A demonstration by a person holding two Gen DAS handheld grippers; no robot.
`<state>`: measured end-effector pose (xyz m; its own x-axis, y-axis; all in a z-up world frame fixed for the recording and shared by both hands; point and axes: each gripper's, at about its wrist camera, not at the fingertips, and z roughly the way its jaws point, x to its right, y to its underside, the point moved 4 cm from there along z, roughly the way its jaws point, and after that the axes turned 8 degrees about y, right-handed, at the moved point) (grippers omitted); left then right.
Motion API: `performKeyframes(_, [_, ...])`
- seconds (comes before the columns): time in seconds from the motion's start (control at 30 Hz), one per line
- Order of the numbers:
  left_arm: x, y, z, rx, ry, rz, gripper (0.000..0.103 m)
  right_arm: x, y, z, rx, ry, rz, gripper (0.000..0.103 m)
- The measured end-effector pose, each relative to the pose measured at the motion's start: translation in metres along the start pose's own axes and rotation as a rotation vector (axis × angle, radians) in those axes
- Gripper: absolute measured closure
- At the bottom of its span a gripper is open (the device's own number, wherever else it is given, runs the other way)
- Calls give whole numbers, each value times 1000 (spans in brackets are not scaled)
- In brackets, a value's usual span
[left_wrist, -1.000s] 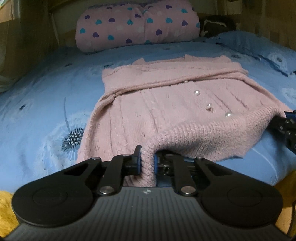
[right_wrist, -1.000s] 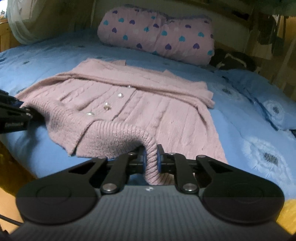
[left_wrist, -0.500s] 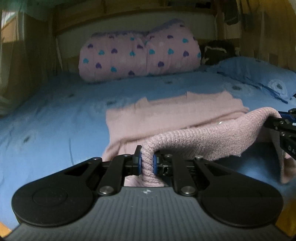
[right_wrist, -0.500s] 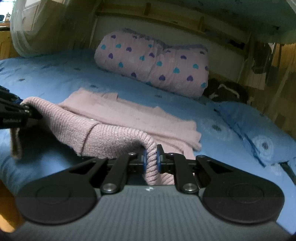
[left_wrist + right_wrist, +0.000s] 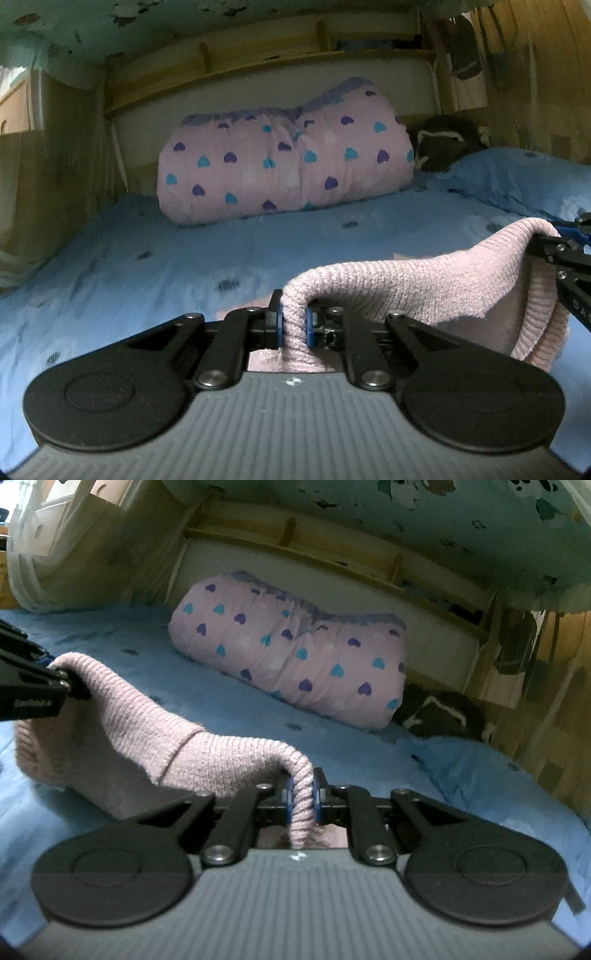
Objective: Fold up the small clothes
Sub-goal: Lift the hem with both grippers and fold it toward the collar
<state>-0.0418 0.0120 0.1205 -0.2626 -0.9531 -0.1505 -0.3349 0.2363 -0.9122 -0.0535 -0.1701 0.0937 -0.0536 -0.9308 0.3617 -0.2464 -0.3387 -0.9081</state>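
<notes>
Open blue bedsheet (image 5: 155, 266) ahead, heart-print rolled quilt (image 5: 284, 166) and dark bundle (image 5: 439, 712) at its far end.

pink knit sweater (image 5: 207, 753) pinched in right gripper (image 5: 302, 805), above blue bedsheet (image 5: 461, 786)

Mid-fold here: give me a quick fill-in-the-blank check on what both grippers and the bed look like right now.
1. The left gripper is shut on the ribbed hem of the pink ____.
2. The right gripper grips the same garment, so both are ____.
3. The rolled quilt at the head of the bed is printed with small ____.
4. The bed sheet is coloured ____.

Missing words: sweater; shut; hearts; blue
</notes>
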Motion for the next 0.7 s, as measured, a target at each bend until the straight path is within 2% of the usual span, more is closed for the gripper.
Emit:
performKeyframes(0.4, [-17,-37,83,17,-53,13,90,-2,-36,67,53,35,-56,91])
performKeyframes(0.53, [-24,-36,124,-18,-68,10,90,-9,-40,97,39,32,-72,91])
performKeyframes(0.7, [-33,-17,184,-110,-70,-4,90,-25,-28,146,-17,7,-104,91])
